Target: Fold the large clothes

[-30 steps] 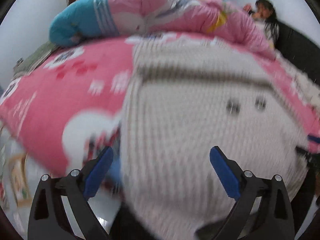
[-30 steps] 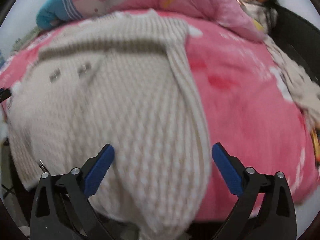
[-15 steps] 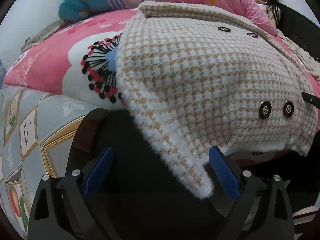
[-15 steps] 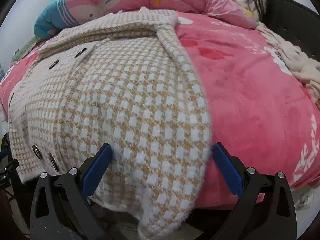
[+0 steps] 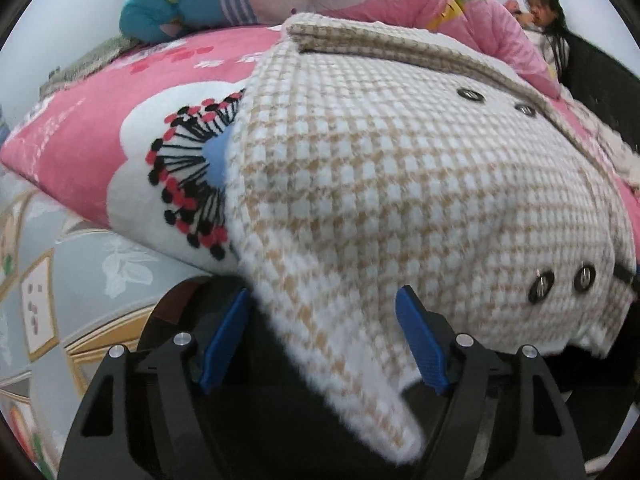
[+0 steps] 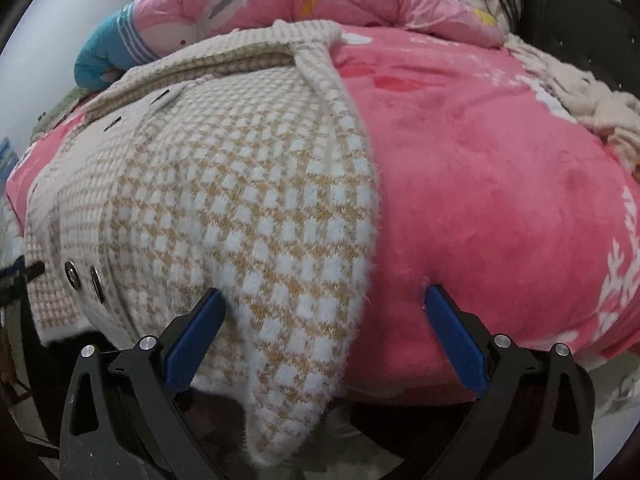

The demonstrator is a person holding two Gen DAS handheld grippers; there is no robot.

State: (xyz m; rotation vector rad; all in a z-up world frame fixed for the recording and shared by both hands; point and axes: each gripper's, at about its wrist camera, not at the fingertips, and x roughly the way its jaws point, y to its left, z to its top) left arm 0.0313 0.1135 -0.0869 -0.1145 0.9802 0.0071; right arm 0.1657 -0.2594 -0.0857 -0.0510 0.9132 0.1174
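Over coat hem (image 5: 340, 320), left gripper (image 5: 324, 336) closing

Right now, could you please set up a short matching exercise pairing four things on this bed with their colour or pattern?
Things:
1. coat
2. bed blanket
3. bolster end
4. coat buttons

Descriptions:
A. plain pink plush, under the garment
B. dark and round, in pairs
C. beige and white check, its hem corner hanging over the bed edge
D. turquoise with white stripes, at the far side

Pairs: 1-C, 2-A, 3-D, 4-B
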